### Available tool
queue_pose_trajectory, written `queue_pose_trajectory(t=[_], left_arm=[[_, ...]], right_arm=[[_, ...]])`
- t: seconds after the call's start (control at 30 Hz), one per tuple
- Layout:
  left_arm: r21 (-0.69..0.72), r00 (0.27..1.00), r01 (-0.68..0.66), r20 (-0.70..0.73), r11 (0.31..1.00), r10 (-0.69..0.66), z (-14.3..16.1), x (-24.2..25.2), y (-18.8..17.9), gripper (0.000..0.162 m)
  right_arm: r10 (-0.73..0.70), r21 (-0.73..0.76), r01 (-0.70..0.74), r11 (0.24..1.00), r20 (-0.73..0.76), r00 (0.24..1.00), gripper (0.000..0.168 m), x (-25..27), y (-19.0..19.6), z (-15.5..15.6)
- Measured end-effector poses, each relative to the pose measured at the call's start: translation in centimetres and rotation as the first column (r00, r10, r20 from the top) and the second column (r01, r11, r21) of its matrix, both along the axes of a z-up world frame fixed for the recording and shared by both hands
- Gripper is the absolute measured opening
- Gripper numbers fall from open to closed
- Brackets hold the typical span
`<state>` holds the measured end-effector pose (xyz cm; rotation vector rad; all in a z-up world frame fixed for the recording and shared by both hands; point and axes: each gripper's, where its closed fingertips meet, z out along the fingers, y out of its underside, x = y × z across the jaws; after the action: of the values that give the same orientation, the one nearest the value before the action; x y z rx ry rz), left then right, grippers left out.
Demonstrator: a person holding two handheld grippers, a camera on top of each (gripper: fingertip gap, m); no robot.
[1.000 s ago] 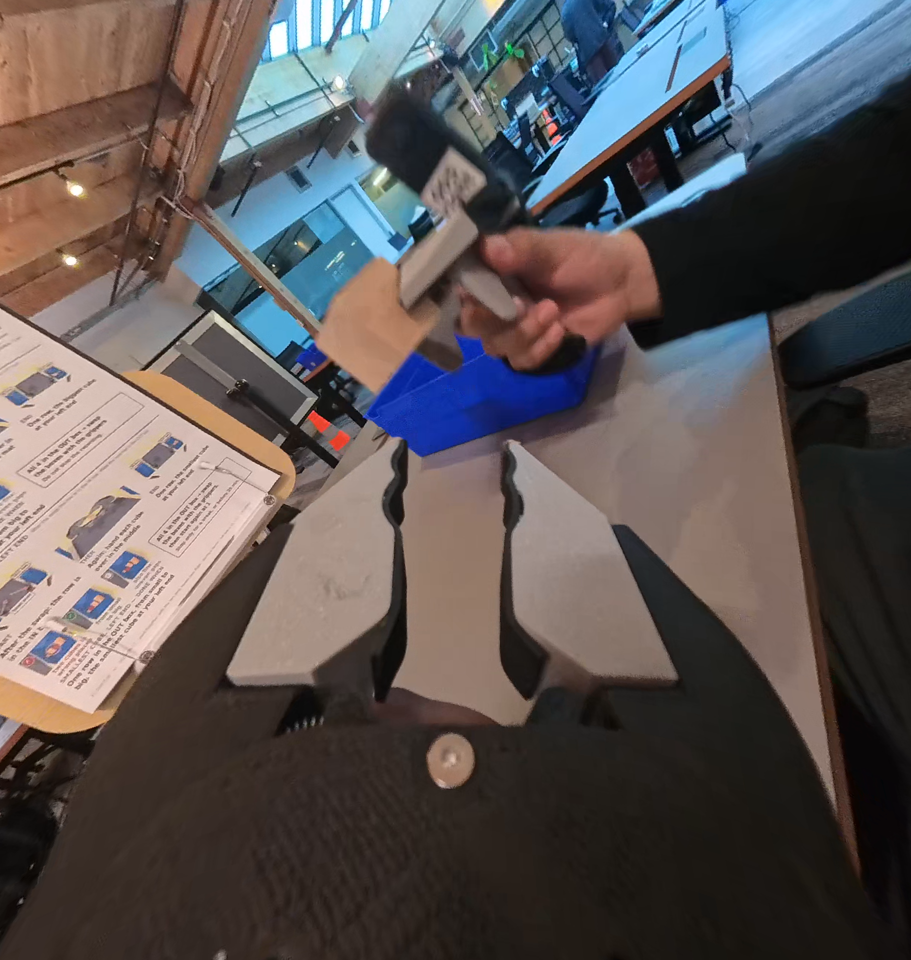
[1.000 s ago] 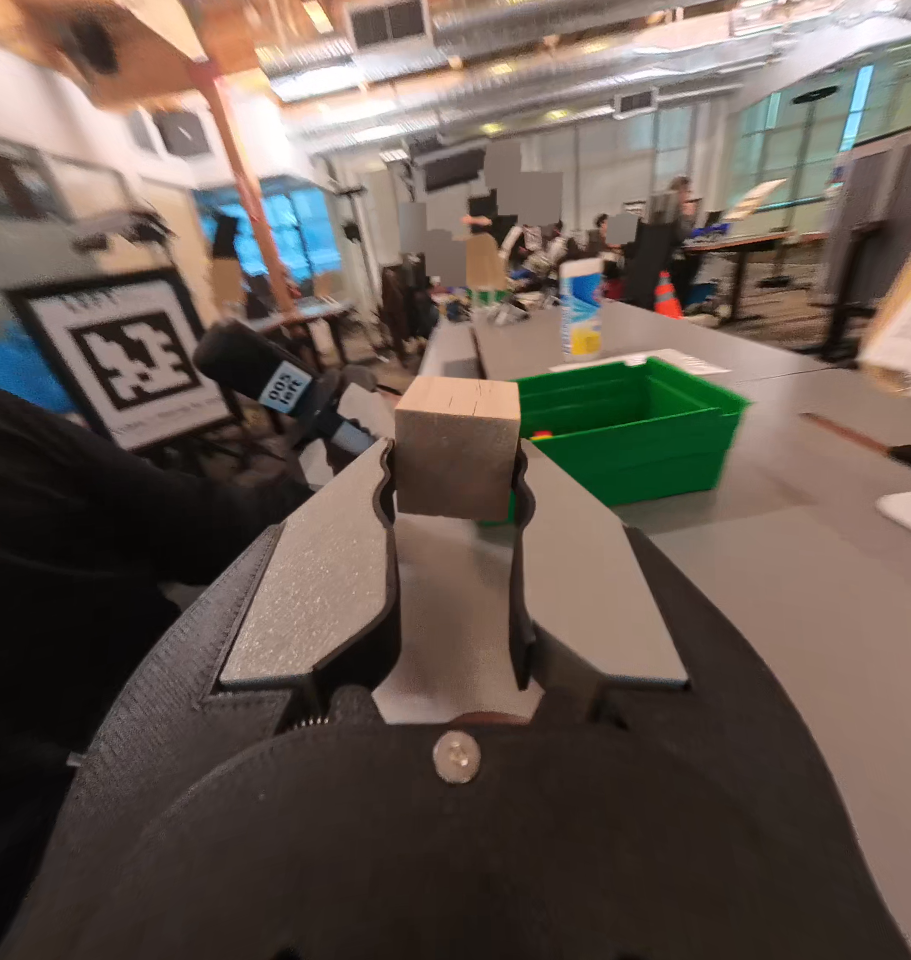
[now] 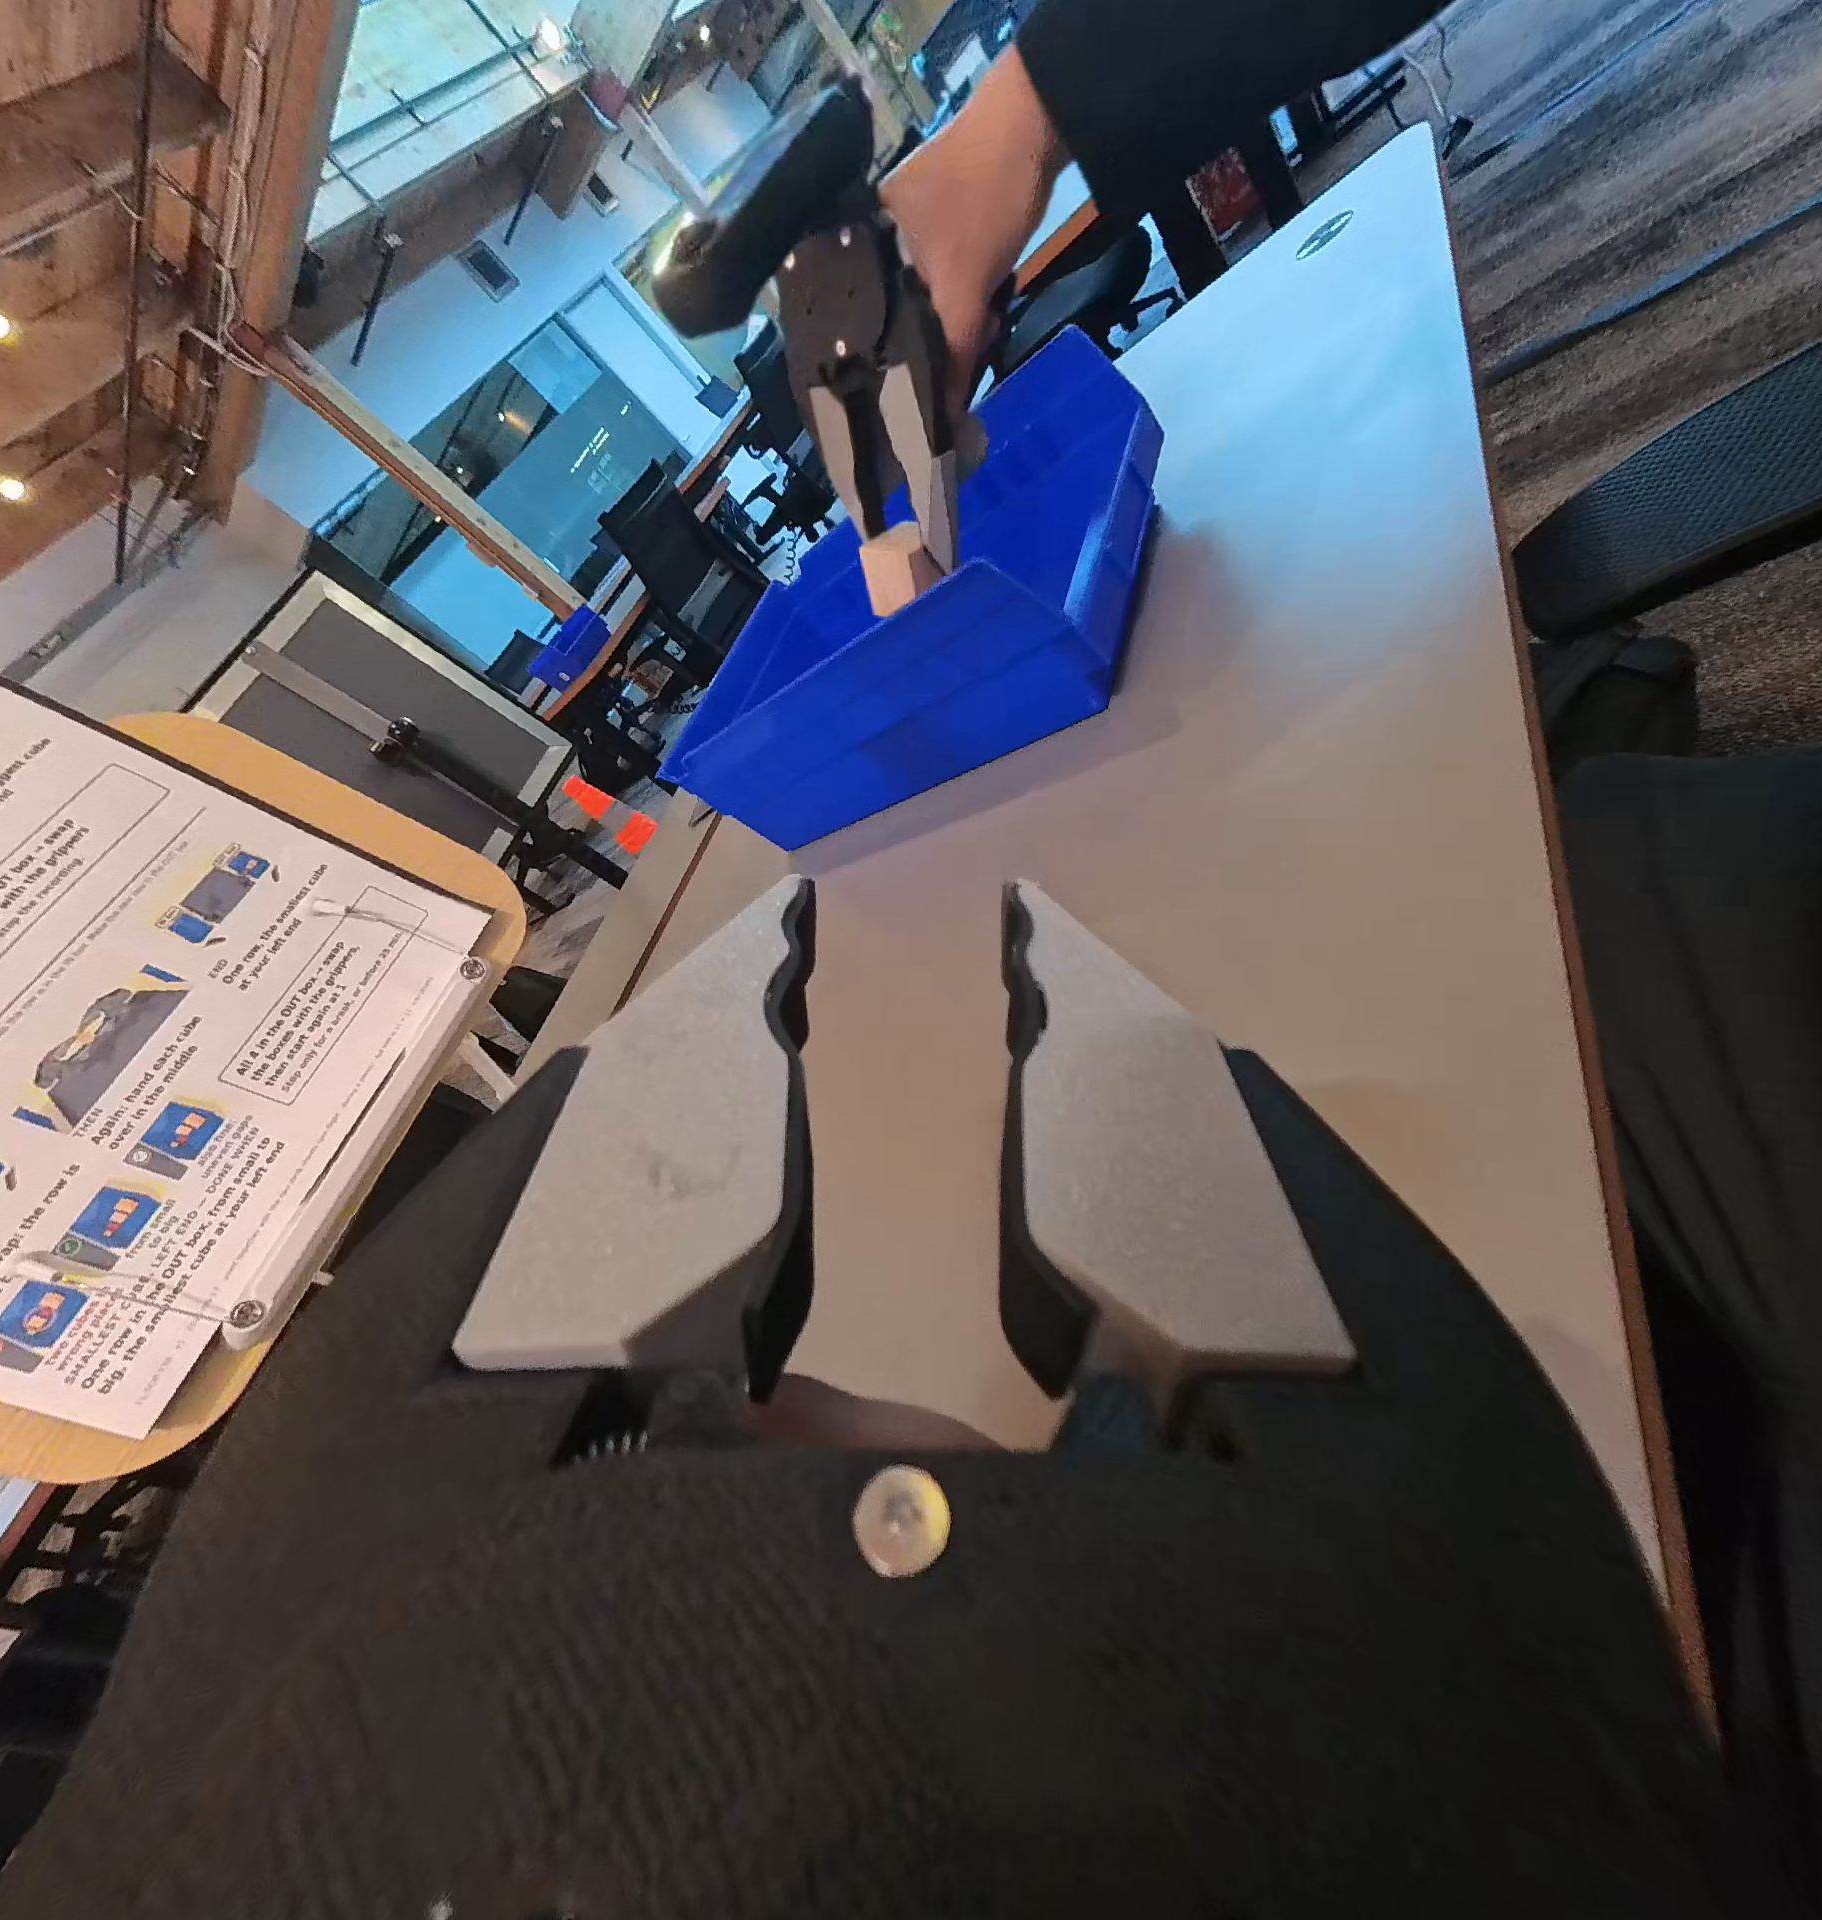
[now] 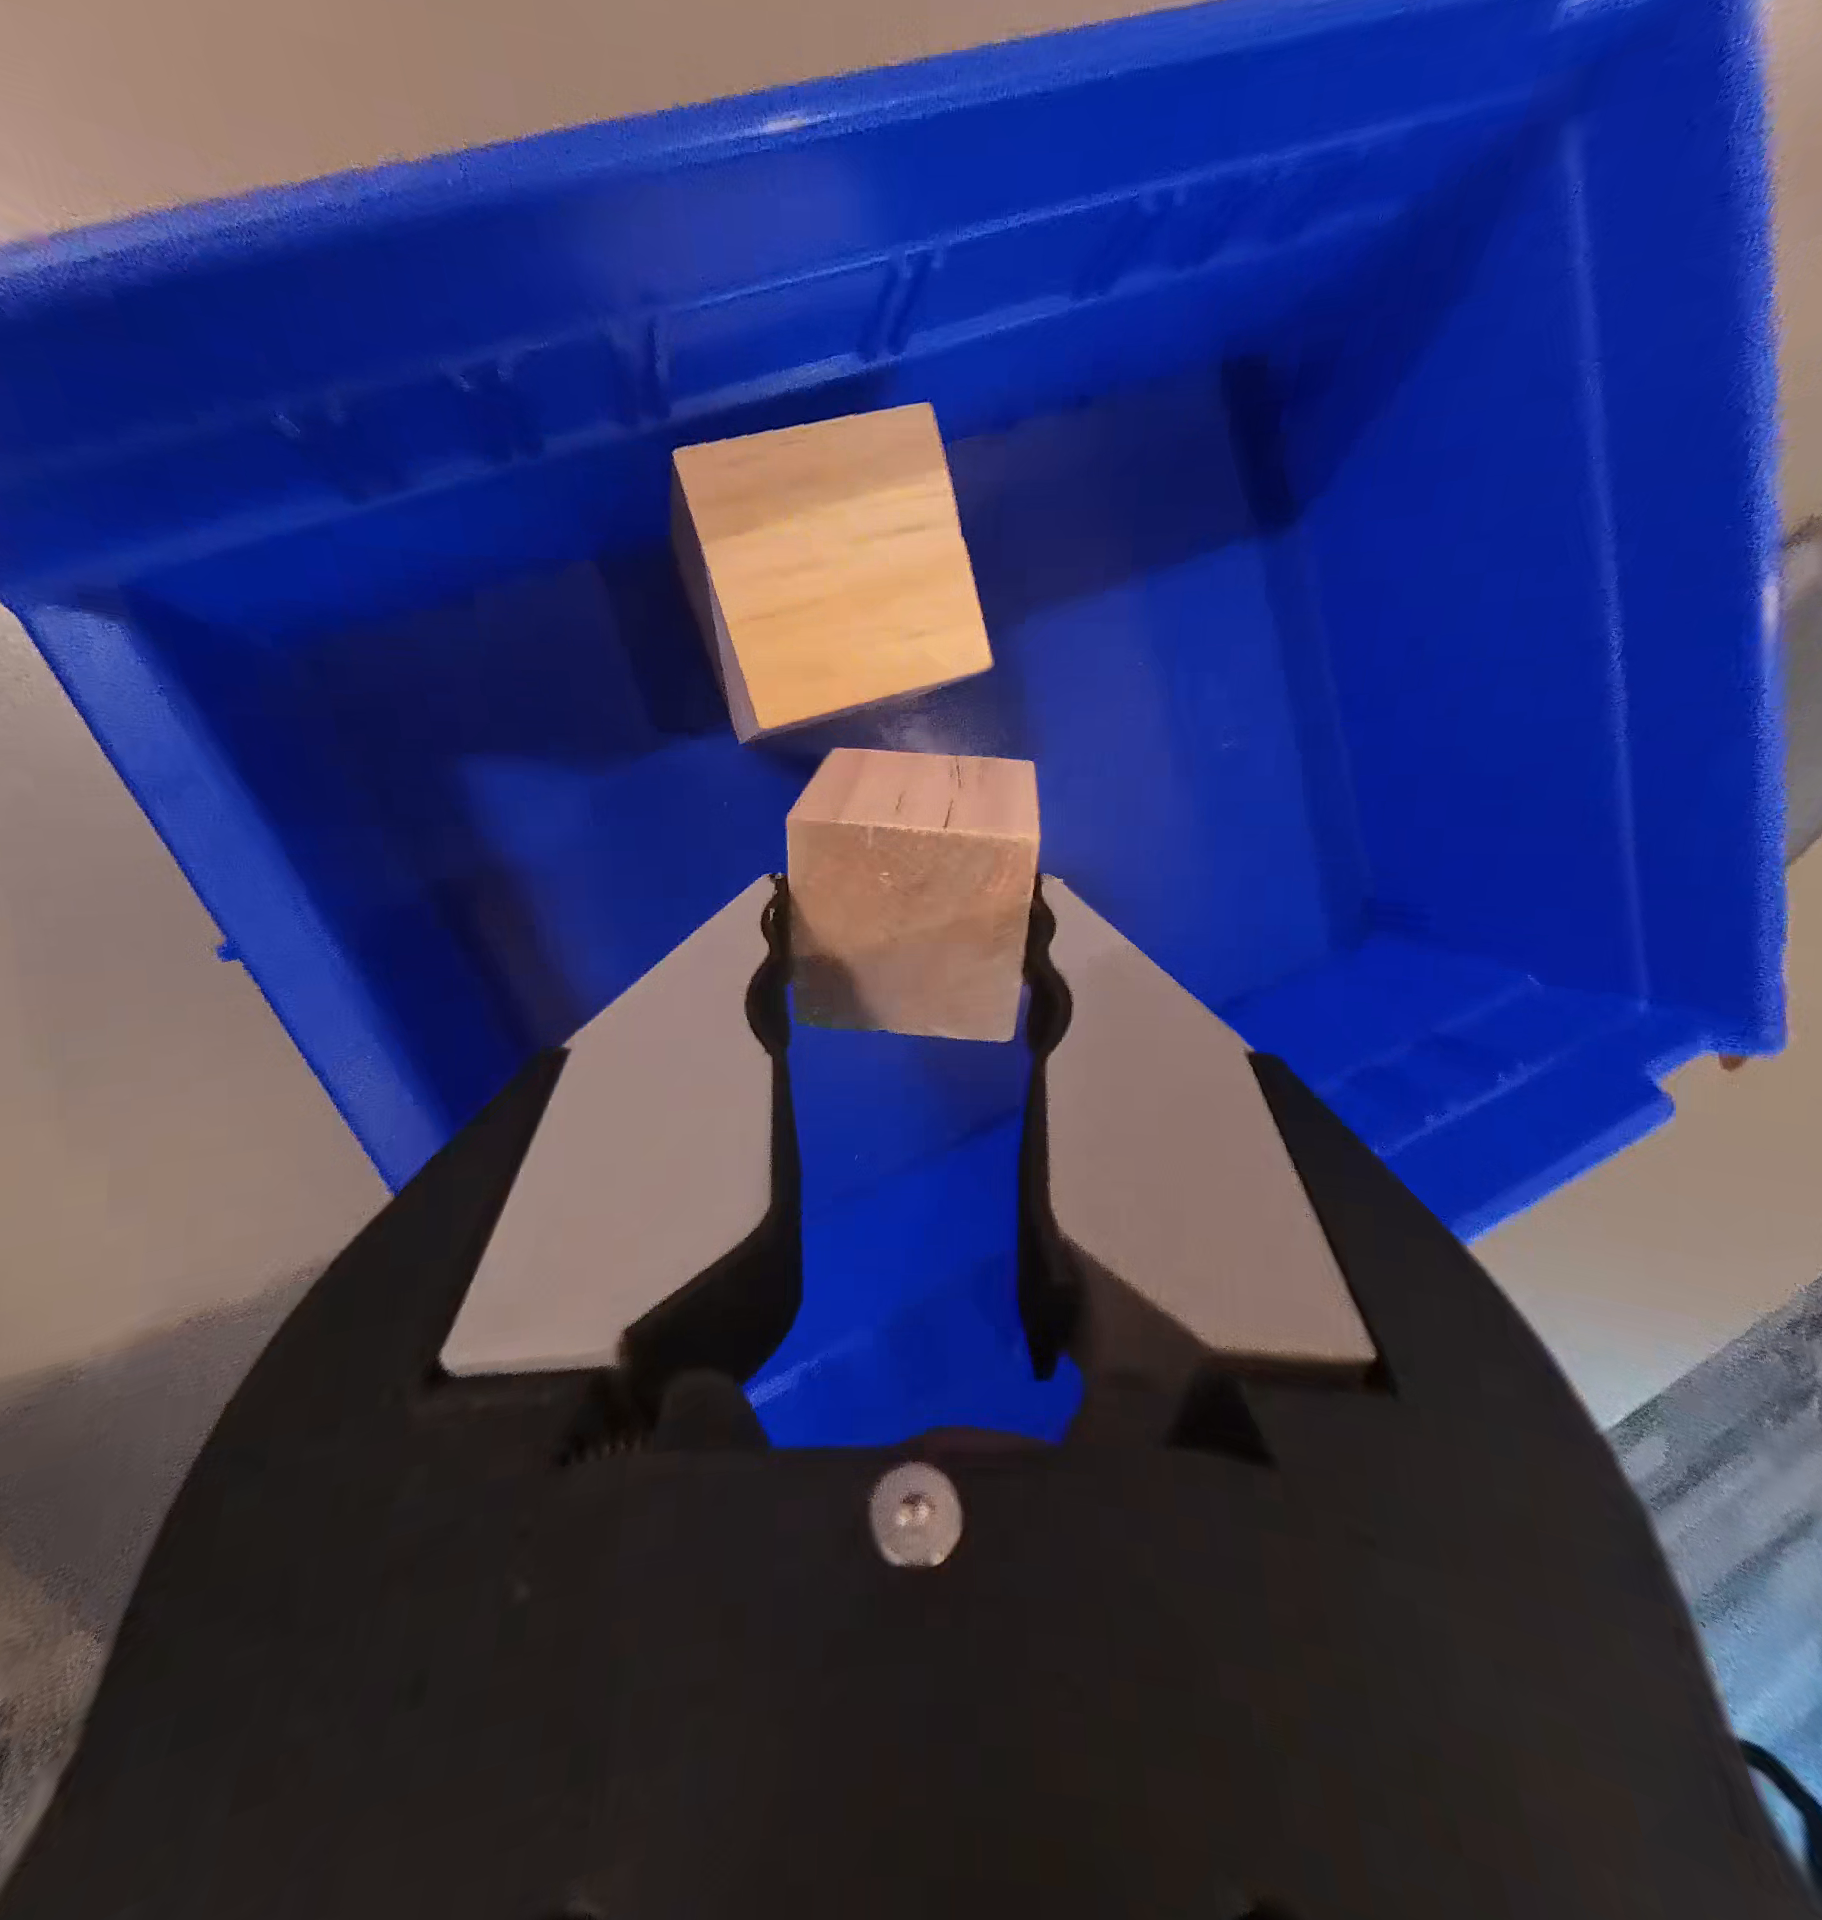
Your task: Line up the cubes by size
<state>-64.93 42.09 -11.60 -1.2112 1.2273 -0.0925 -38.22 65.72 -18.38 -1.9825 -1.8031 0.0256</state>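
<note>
My right gripper is shut on a small wooden cube and points down into the blue bin. A larger wooden cube rests on the bin floor just beyond the held one. In the left wrist view the right gripper shows far off, its fingers reaching into the blue bin with the cube between them. My left gripper is open and empty, held low over the grey table, well short of the bin.
An instruction sheet on a wooden board stands to the left of the left gripper. The table's right edge runs beside a dark chair. A person's hand and dark sleeve hold the right gripper.
The right gripper has swung from level in the air to pointing down into the blue bin, still holding the cube. The left gripper stays open and has tilted slightly.
</note>
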Motion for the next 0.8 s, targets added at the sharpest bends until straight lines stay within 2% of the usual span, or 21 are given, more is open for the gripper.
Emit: queue_pose_trajectory(t=[0.23,0.43,0.63,0.8], left_arm=[[-0.012,1.0,-0.019,0.001,1.0,0.019,-0.4,-1.2,0.3,0.033],[-0.022,1.0,-0.011,0.012,1.0,0.011,-0.7,-1.5,0.6,0.033],[-0.035,1.0,-0.001,-0.006,0.999,0.001,-1.2,-1.2,0.5,0.033],[-0.034,1.0,0.004,-0.009,0.999,-0.004,-1.3,-1.2,0.4,0.033]], right_arm=[[0.13,-0.053,-0.121,0.991,0.222,0.966,0.042,-0.4,0.5,-3.0],[0.213,-0.117,-0.187,0.975,0.285,0.934,0.043,-0.6,0.2,-3.8],[0.216,-0.205,-0.155,0.966,0.318,0.923,0.043,-0.4,0.1,-4.8],[0.19,-0.257,-0.119,0.959,0.27,0.944,0.043,-0.4,0.1,-5.3]])
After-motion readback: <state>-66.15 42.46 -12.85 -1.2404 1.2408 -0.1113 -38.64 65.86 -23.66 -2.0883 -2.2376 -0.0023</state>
